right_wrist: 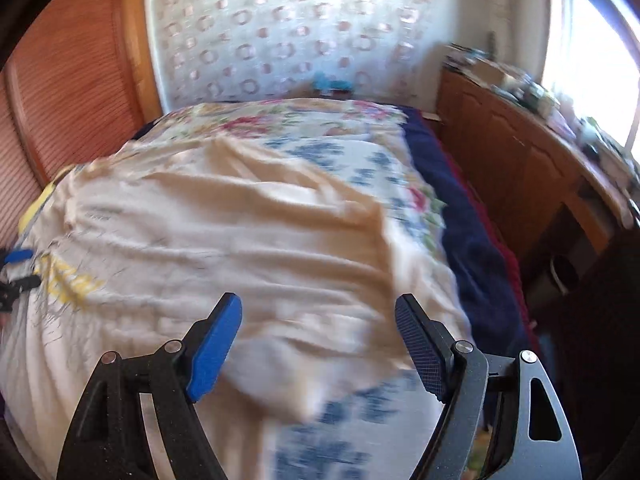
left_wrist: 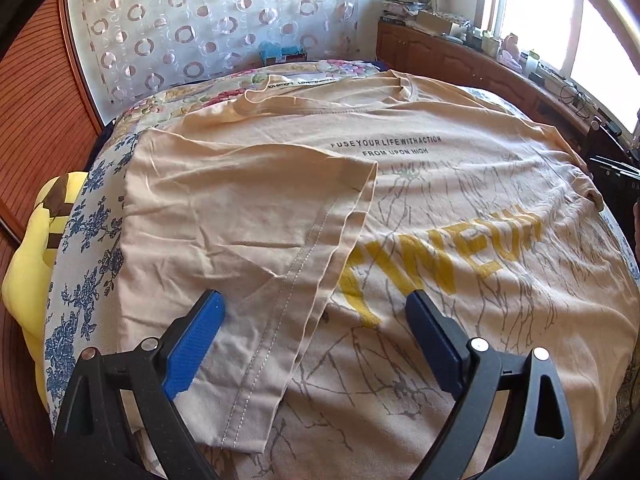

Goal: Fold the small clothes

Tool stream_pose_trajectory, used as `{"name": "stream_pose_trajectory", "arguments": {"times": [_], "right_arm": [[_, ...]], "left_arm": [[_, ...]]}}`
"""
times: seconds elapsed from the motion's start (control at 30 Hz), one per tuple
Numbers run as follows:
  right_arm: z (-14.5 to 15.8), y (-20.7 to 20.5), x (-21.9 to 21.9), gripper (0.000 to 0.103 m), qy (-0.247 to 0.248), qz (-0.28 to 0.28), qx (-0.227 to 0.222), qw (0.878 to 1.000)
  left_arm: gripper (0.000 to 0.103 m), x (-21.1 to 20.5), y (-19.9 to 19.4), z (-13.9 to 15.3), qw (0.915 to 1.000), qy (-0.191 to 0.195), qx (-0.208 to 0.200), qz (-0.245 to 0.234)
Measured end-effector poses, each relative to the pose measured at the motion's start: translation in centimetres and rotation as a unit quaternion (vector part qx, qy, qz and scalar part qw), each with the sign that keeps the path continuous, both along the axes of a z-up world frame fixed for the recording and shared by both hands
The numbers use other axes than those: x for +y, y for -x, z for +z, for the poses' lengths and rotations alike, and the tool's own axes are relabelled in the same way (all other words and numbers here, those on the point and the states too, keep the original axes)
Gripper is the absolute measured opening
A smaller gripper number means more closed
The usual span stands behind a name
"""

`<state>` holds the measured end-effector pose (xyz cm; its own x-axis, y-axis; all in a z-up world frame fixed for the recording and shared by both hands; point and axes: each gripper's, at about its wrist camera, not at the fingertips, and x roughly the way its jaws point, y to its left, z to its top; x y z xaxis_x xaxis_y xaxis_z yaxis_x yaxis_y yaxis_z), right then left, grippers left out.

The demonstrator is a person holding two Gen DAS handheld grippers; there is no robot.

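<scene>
Lying flat on the bed (left_wrist: pixel 80 208), the tee (left_wrist: pixel 440 208) ran lengthwise away from both tools. L gripper (left_wrist: pixel 316 316) gaped wide, empty, over the folded-in sleeve (left_wrist: pixel 248 216); R gripper (right_wrist: pixel 318 320), also wide and empty, was nearer the unfolded side.

R fingers (right_wrist: pixel 420 354) apart over blurred tee (right_wrist: pixel 240 240) on bed (right_wrist: pixel 360 160).

The T-shirt (left_wrist: pixel 440 208) lies spread on the bed (left_wrist: pixel 80 280), its neck toward twelve o'clock and one side folded in over the body at nine o'clock. A soft toy (left_wrist: pixel 32 264) sits past the bed's edge at nine o'clock, while a cluttered sideboard (left_wrist: pixel 460 60) runs along two o'clock (under the window (left_wrist: pixel 600 40)). The curtain (left_wrist: pixel 200 20) hangs behind the bed at twelve o'clock.
</scene>
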<state>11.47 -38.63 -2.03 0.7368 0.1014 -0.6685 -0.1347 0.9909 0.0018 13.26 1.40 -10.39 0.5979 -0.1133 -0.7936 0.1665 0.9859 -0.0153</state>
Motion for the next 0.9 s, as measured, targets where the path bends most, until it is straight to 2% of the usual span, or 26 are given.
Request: {"name": "stream_pose_trajectory", "arguments": {"times": [0.13, 0.27, 0.33, 0.4, 0.43, 0.47, 0.5, 0.53, 0.6, 0.73, 0.9], "right_arm": [[-0.9, -0.3, -4.0, 0.076, -0.013, -0.029, 0.014, 0.999], [-2.6, -1.2, -5.5, 0.067, -0.030, -0.034, 0.044, 0.998], [-2.6, -1.6, -5.8, 0.058, -0.040, -0.029, 0.049, 0.998], [-2.1, -1.7, -5.7, 0.040, -0.033, -0.026, 0.042, 0.998], [-2.0, -1.8, -5.4, 0.036, -0.024, -0.023, 0.041, 0.999], [-1.9, -1.8, -5.1, 0.024, -0.018, -0.019, 0.040, 0.999], [-1.7, -1.9, -4.9, 0.019, -0.012, -0.017, 0.039, 0.999], [-1.7, -1.9, -4.7, 0.018, -0.007, -0.017, 0.037, 0.999], [-1.3, -1.8, -4.7, 0.007, -0.003, -0.025, 0.031, 0.999], [0.0, -1.5, -3.7, 0.005, -0.015, -0.017, 0.005, 1.000], [2.7, 0.2, -0.7, 0.005, -0.027, 0.024, -0.035, 0.999]], "left_arm": [[0.094, 0.0, 0.0, 0.0, 1.0000, 0.000, 0.000, 0.001], [0.094, -0.1, -0.1, 0.0, 1.0000, 0.000, 0.000, 0.001], [0.094, 0.0, 0.2, 0.3, 0.9999, 0.010, -0.007, 0.002], [0.094, 0.2, 0.6, 1.1, 0.9992, 0.030, -0.026, 0.004], [0.094, 0.2, 1.0, 1.6, 0.9984, 0.039, -0.041, 0.005], [0.094, 0.3, 1.4, 2.2, 0.9974, 0.043, -0.057, 0.006], [0.094, 0.2, 1.8, 3.0, 0.9963, 0.044, -0.073, 0.008], [0.094, 0.2, 2.2, 3.7, 0.9954, 0.044, -0.084, 0.009], [0.094, 0.1, 2.8, 4.8, 0.9937, 0.047, -0.102, 0.007], [0.094, 0.0, 4.1, 6.7, 0.9896, 0.050, -0.134, 0.012], [0.094, 0.3, 3.9, 7.0, 0.9862, 0.087, -0.141, -0.006]]}}
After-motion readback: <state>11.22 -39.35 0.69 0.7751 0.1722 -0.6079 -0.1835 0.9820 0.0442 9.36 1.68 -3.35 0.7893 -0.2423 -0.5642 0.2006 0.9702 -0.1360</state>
